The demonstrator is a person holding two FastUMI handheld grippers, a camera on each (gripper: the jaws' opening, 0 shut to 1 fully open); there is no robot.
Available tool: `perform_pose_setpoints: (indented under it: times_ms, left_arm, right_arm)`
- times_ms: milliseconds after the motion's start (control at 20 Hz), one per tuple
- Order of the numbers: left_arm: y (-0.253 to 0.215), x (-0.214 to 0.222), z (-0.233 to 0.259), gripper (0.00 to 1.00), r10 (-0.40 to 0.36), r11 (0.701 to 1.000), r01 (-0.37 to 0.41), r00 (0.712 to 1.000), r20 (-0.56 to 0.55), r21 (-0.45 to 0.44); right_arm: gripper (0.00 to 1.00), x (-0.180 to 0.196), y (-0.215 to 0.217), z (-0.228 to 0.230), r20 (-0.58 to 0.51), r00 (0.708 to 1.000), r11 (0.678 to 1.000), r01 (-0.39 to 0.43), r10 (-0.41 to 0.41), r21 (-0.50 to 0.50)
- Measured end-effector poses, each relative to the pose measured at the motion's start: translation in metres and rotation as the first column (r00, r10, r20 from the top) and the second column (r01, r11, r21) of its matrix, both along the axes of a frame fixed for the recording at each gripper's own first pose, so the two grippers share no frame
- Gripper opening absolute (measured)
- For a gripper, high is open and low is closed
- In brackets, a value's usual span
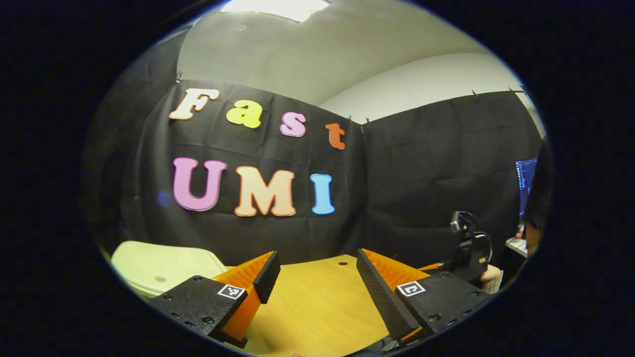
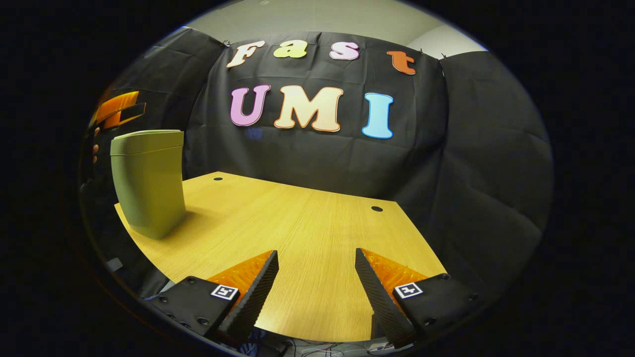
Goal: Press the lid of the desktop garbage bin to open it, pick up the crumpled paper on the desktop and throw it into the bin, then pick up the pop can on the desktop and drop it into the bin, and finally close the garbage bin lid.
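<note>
The pale green bin (image 2: 149, 183) stands upright near the table's left edge in the right gripper view, with its lid down flat. In the left gripper view the lid (image 1: 158, 270) lies low at the left, just beyond my left finger. My left gripper (image 1: 317, 263) is open with nothing between its fingers and hovers beside the lid. The right gripper view shows the left gripper (image 2: 116, 111) high above and behind the bin, with a hand (image 2: 94, 148) on it. My right gripper (image 2: 317, 260) is open over the table's near edge, holding nothing.
The wooden table (image 2: 307, 223) has two small round holes (image 2: 377, 208) near its far edge. Black cloth walls close the back and sides. In the left gripper view the right gripper (image 1: 469, 253) and a hand (image 1: 491, 275) are at the right, below a lit screen (image 1: 526, 183).
</note>
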State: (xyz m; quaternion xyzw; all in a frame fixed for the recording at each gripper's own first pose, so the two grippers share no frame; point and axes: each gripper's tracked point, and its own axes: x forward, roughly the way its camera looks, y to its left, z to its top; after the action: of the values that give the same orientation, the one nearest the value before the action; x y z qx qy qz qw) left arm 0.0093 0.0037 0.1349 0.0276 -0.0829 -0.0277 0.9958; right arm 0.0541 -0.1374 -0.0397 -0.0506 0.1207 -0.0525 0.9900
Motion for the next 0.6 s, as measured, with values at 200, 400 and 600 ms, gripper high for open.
perform_pose_setpoints:
  times_ms: [200,400,600]
  left_arm:
    - [-0.035,0.007,-0.035,0.95,-0.124,0.992,0.124,0.991,-0.046,-0.011]
    - [-0.052,0.014,-0.062,0.95,-0.227,0.969,0.218,0.971,-0.068,-0.121]
    - [-0.042,0.028,-0.098,0.96,-0.222,0.962,0.202,0.970,-0.098,-0.183]
  right_arm:
    - [0.98,0.005,0.005,-0.001,-0.008,1.000,1.000,-0.002,0.002,-0.022]
    - [0.98,0.009,0.014,-0.001,-0.011,1.000,0.999,-0.012,0.011,-0.031]
    - [0.98,0.011,0.019,0.001,-0.008,1.000,0.998,-0.014,0.014,-0.056]
